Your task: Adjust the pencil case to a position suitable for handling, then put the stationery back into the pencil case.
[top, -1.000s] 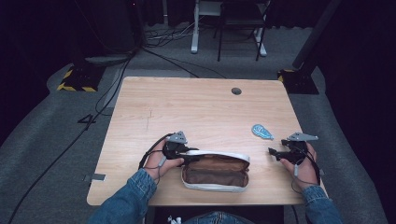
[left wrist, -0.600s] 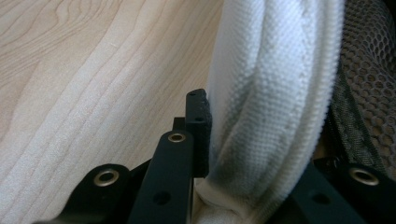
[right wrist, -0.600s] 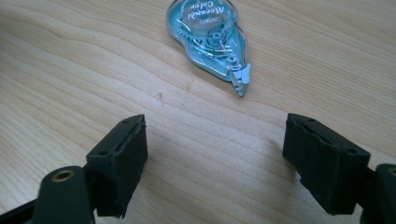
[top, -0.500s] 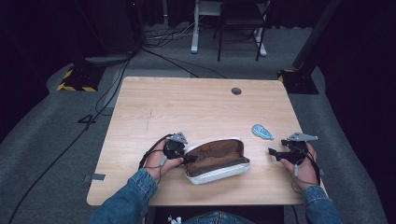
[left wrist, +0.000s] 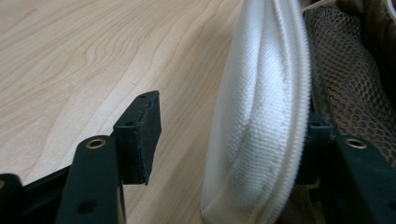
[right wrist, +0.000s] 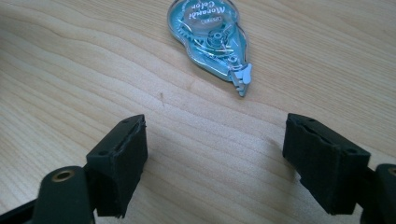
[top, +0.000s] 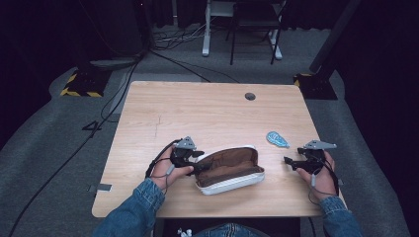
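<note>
Left hand-held gripper (top: 197, 163) jaws just opening, astride pouch (top: 230, 170) wall, unclamped

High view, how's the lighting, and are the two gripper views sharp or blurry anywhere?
High view: the table is evenly lit, the room around it falls to near black. Left gripper view: the pouch rim is sharp mid-frame, its mesh lining and the far wood go soft. Right gripper view: the correction tape and wood grain are crisp, with soft shadows by the jaws and no glare.
</note>
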Demonstrator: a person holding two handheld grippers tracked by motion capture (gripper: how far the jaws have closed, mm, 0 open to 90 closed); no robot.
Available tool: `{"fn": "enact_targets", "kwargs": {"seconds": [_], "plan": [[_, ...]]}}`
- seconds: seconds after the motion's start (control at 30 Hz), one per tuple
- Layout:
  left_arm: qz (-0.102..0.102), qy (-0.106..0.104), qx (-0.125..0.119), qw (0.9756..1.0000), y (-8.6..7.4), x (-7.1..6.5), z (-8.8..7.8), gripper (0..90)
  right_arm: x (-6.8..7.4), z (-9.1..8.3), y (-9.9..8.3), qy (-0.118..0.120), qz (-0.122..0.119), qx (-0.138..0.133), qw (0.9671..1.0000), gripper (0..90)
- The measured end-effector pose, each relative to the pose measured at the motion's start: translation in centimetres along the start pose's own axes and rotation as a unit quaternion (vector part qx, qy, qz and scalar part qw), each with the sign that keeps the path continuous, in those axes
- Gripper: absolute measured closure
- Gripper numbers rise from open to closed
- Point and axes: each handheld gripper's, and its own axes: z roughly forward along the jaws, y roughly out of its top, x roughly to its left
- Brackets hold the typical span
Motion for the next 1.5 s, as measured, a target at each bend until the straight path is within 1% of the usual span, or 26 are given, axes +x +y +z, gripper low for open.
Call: {"fn": "enact_targets", "kwargs": {"seconds": [0.07,0.1,0.2,0.3,0.33,0.37,0.43,0.53,0.57,0.6,0.63,0.67,0.73,0.9,0.93,1.07,1.1,1.13,1.17,1.2,1.23,1.33,1.4,1.43,1.47,1.5], "plan": [[0.002,0.003,0.0,1.0,0.0,-0.1,-0.2,35.9,0.0,0.0,0.0,0.0,0.0,0.0,1.0,22.1],[0.007,0.013,-0.003,0.9999,-0.1,-0.4,-0.8,34.8,0.0,0.0,0.0,0.0,0.0,0.0,1.0,22.1],[0.017,0.023,-0.008,0.9996,-0.3,-0.8,-1.9,33.9,0.0,0.0,0.0,0.0,0.0,0.0,1.0,22.1],[0.019,0.035,-0.017,0.9991,-0.6,-1.1,-3.2,33.8,0.0,0.0,0.0,0.0,0.0,0.0,1.0,22.1],[0.019,0.035,-0.017,0.9991,-0.6,-1.1,-3.2,33.8,0.0,0.0,0.0,0.0,0.0,0.0,1.0,22.0],[0.02,0.042,-0.02,0.9987,-0.9,-1.1,-4.0,33.8,0.0,0.0,0.0,0.001,0.0,0.0,1.0,21.9],[0.018,0.047,-0.022,0.9985,-1.2,-1.0,-4.4,33.8,0.0,0.0,0.0,0.001,0.0,0.0,1.0,21.7],[0.023,0.054,-0.016,0.9981,-1.7,-0.6,-5.1,33.5,0.0,0.0,0.0,0.0,-0.003,0.001,1.0,20.2],[0.018,0.052,-0.01,0.9984,-2.0,-0.4,-5.3,33.6,0.1,0.0,0.0,0.007,-0.011,0.003,0.9999,18.1],[0.016,0.054,-0.009,0.9984,-2.2,-0.2,-5.4,33.6,0.1,0.0,0.0,0.007,-0.011,0.003,0.9999,18.1],[0.017,0.064,0.0,0.9978,-2.5,0.3,-5.7,33.5,0.2,0.0,0.0,0.01,-0.012,0.004,0.9999,17.8],[0.017,0.064,0.0,0.9978,-2.5,0.3,-5.7,33.5,0.2,0.0,0.0,0.01,-0.012,0.004,0.9999,17.8],[0.018,0.074,0.007,0.9971,-2.7,0.5,-5.9,33.5,0.2,-0.1,-0.1,0.01,-0.013,0.004,0.9999,17.7],[0.007,0.082,0.018,0.9965,-3.5,0.8,-6.1,32.4,0.5,-0.2,-0.2,0.0,-0.003,0.006,1.0,17.0],[0.008,0.088,0.023,0.9959,-3.6,0.9,-6.2,32.4,0.5,-0.2,-0.2,-0.003,0.0,0.006,1.0,16.9],[-0.004,0.098,0.032,0.9947,-4.2,1.3,-6.4,32.4,0.4,-0.2,-0.1,0.0,0.0,0.007,1.0,17.6],[-0.008,0.107,0.039,0.9935,-4.5,1.5,-6.4,32.3,0.3,-0.4,-0.1,0.002,0.003,0.011,0.9999,19.3],[-0.008,0.107,0.039,0.9935,-4.5,1.5,-6.4,32.3,0.3,-0.4,-0.1,0.002,0.003,0.011,0.9999,19.3],[-0.01,0.113,0.048,0.9924,-4.8,1.6,-6.4,32.3,0.2,-0.5,0.0,0.007,0.005,0.01,0.9999,21.1],[-0.01,0.113,0.048,0.9924,-4.8,1.6,-6.4,32.3,0.2,-0.5,0.0,0.007,0.005,0.01,0.9999,21.1],[-0.008,0.116,0.054,0.9917,-5.0,1.7,-6.4,32.3,0.2,-0.6,0.1,0.006,0.005,0.009,0.9999,21.9],[-0.019,0.124,0.062,0.9901,-5.5,1.8,-6.4,32.0,0.2,-1.0,0.8,0.007,-0.001,0.013,0.9999,24.9],[-0.019,0.131,0.072,0.9886,-5.9,1.9,-6.6,31.8,0.3,-1.3,1.4,0.01,-0.003,0.016,0.9998,27.8],[-0.019,0.142,0.078,0.9865,-6.4,2.0,-6.7,32.0,0.4,-1.5,1.8,0.015,0.001,0.016,0.9998,27.4],[-0.019,0.142,0.078,0.9865,-6.4,2.0,-6.7,32.2,0.4,-1.5,1.8,0.015,0.001,0.016,0.9998,27.4],[-0.015,0.153,0.084,0.9845,-6.6,2.1,-6.8,32.2,0.4,-1.6,2.0,0.022,0.001,0.016,0.9996,27.3]]}}
